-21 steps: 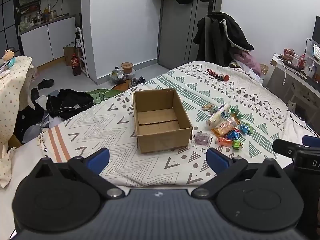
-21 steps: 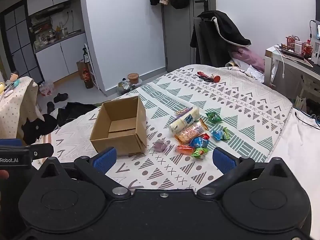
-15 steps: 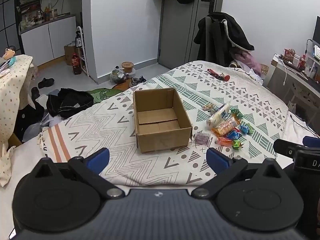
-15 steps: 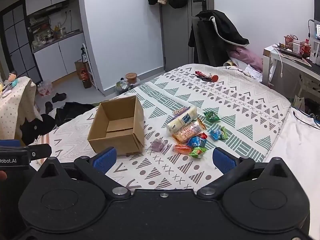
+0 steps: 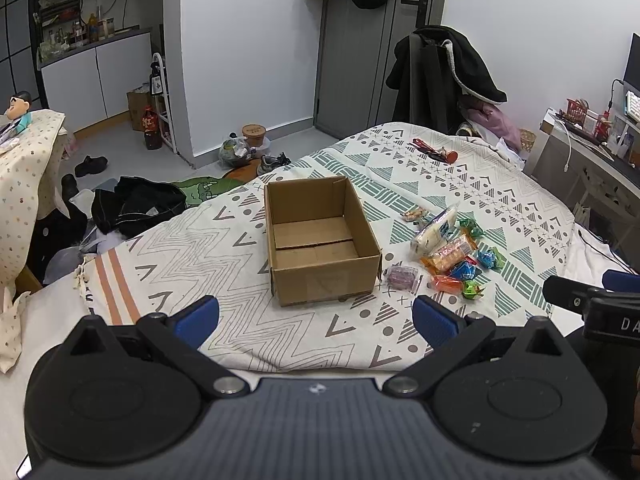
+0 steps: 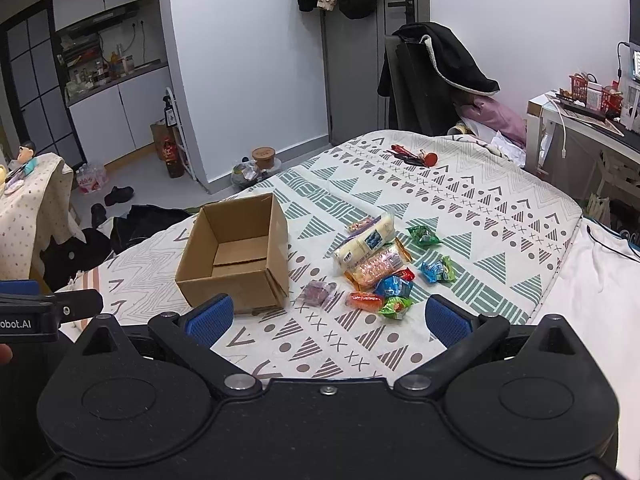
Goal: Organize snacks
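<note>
An open, empty cardboard box (image 5: 320,240) (image 6: 236,256) sits on the patterned bedspread. To its right lies a cluster of wrapped snacks (image 5: 448,254) (image 6: 380,264): a long white packet (image 6: 366,242), an orange biscuit pack (image 6: 376,266), a small purple packet (image 6: 318,292), and several green, blue and red candies. My left gripper (image 5: 316,320) hangs open near the bed's front edge, short of the box. My right gripper (image 6: 328,320) is open too, just short of the candies, holding nothing.
The bed (image 5: 460,168) fills the middle. Red-handled items (image 6: 412,154) lie far back on it. A chair draped with a black coat (image 6: 436,64) stands behind. A desk (image 6: 580,120) is at the right, and clothes and shoes (image 5: 136,204) lie on the floor at the left.
The right gripper has drifted slightly forward and to the right, so the box and snacks appear a little nearer. The left view is almost unchanged. Both grippers stay open.
</note>
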`<state>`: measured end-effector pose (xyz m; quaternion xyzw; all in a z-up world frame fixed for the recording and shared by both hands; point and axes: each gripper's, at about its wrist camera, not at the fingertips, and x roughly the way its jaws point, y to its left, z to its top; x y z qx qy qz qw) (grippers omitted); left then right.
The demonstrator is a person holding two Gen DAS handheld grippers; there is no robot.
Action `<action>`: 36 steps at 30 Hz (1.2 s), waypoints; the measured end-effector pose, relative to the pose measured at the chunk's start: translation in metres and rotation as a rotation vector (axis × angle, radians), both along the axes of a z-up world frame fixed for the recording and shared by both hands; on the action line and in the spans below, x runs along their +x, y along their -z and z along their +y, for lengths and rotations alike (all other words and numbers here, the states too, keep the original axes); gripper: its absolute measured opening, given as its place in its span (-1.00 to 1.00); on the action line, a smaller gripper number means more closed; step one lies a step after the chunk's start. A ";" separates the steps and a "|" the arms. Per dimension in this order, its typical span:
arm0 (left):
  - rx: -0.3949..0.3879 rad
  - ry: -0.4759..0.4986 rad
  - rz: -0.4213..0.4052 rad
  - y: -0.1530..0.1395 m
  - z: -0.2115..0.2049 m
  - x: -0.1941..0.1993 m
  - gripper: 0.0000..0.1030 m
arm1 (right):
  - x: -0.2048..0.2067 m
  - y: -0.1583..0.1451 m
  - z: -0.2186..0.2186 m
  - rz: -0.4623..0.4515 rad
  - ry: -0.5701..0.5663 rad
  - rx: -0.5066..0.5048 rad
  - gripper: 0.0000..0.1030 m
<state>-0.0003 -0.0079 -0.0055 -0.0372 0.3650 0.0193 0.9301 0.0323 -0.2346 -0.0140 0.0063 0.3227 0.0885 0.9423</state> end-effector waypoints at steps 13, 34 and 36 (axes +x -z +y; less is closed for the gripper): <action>-0.004 0.008 -0.007 -0.006 -0.001 -0.003 0.99 | -0.002 -0.003 0.001 -0.006 -0.001 -0.015 1.00; -0.003 0.007 -0.020 -0.007 -0.001 -0.006 0.99 | 0.000 -0.003 -0.002 -0.008 0.002 -0.024 1.00; -0.004 0.005 -0.019 -0.008 -0.001 -0.005 0.99 | 0.001 -0.003 -0.002 -0.008 0.002 -0.021 1.00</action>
